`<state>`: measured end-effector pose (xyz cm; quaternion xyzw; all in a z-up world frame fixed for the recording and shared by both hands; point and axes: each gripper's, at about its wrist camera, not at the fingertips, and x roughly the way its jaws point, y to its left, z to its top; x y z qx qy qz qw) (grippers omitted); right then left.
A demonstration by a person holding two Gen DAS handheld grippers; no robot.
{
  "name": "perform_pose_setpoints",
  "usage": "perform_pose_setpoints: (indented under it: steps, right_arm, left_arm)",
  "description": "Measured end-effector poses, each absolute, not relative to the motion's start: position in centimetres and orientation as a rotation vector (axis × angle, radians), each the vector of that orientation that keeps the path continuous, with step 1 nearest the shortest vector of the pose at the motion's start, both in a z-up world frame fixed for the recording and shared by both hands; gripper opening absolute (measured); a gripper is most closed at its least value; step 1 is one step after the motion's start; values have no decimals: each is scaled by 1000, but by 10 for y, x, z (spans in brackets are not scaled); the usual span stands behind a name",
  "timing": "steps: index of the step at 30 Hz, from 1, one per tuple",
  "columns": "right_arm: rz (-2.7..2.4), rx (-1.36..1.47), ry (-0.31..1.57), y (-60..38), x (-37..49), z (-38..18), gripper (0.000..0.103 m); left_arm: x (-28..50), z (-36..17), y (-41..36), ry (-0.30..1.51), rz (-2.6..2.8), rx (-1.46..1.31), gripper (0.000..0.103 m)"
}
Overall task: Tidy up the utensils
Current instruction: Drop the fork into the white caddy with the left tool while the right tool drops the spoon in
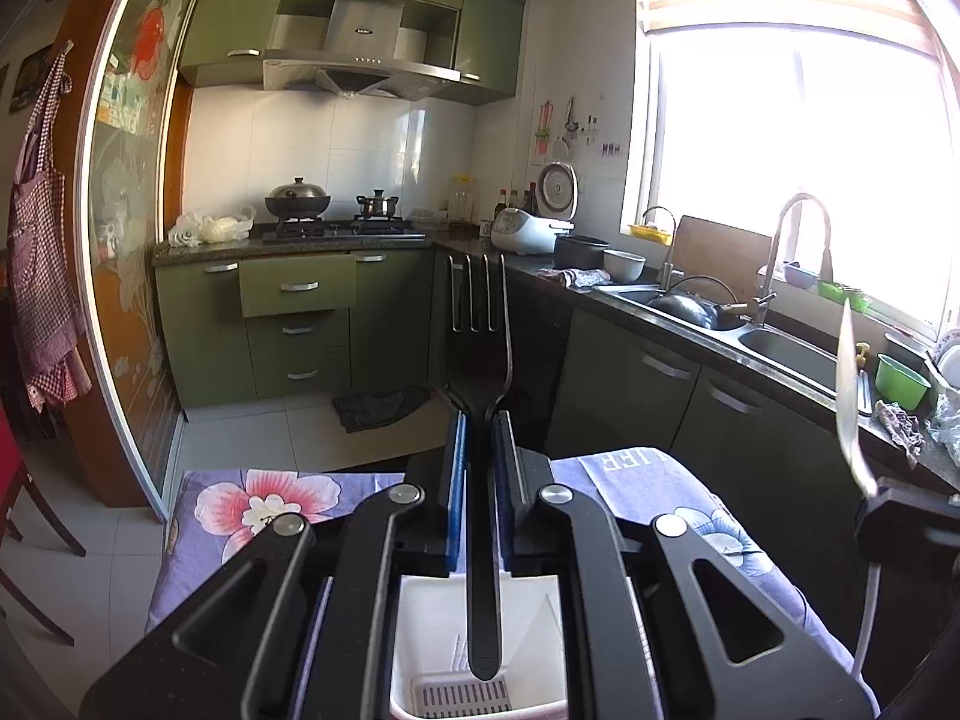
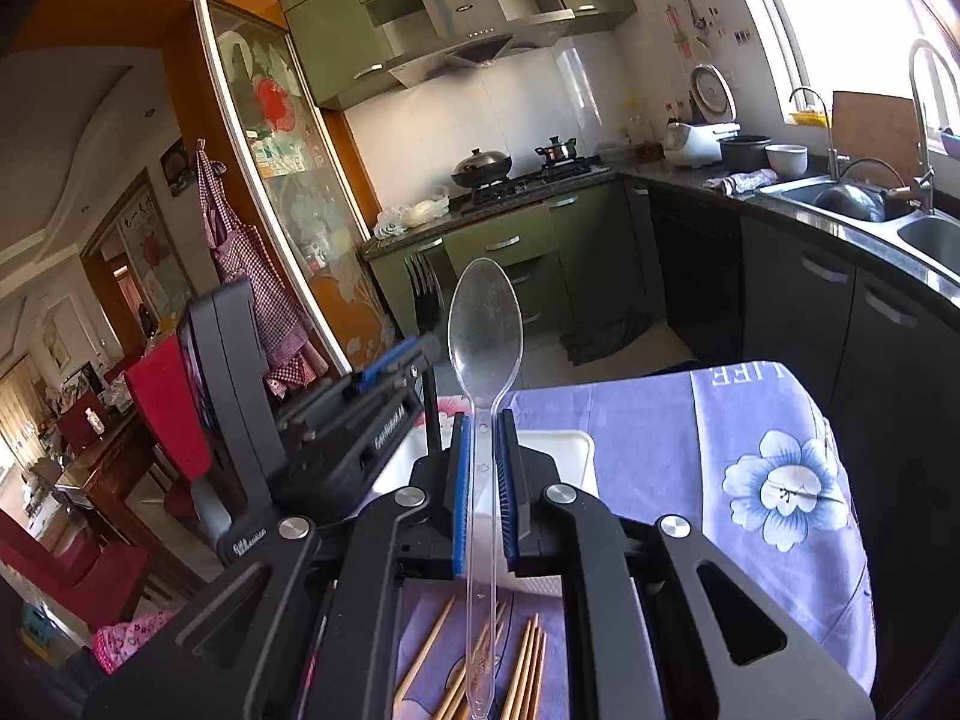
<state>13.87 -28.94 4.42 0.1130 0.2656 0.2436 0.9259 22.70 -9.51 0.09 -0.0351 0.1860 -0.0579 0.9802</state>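
Observation:
My left gripper (image 1: 479,420) is shut on a black plastic fork (image 1: 480,324), tines up, its handle end hanging over a white slotted utensil holder (image 1: 420,630) on the floral purple tablecloth. My right gripper (image 2: 483,420) is shut on a clear plastic spoon (image 2: 485,324), bowl up. The spoon also shows edge-on at the right of the left wrist view (image 1: 847,396). The left gripper (image 2: 384,360) with its fork (image 2: 425,294) shows to the left in the right wrist view, above the white holder (image 2: 576,450). Several wooden chopsticks (image 2: 528,672) lie on the cloth below the right gripper.
The table with the purple floral cloth (image 2: 750,432) stands in a green kitchen. A counter with a double sink (image 1: 774,348) and tap runs along the right. A stove with pots (image 1: 336,222) is at the back. A red chair (image 2: 168,408) stands left of the table.

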Motion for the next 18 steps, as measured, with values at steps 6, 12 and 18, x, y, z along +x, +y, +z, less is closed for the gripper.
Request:
perform_pose_setpoints:
  steps: [6,12,18]
  right_arm:
    - [451,185,446,-272,159,74,10]
    - [374,153,370,-253,194,83,10]
    - [341,134,359,-233,229,54,10]
  left_arm:
    - [222,-15,-95,446,-142,-51,36]
    - [208,-3,-72,458,-140,-108,39]
    - [180,18,-53,421,-131,-126,39]
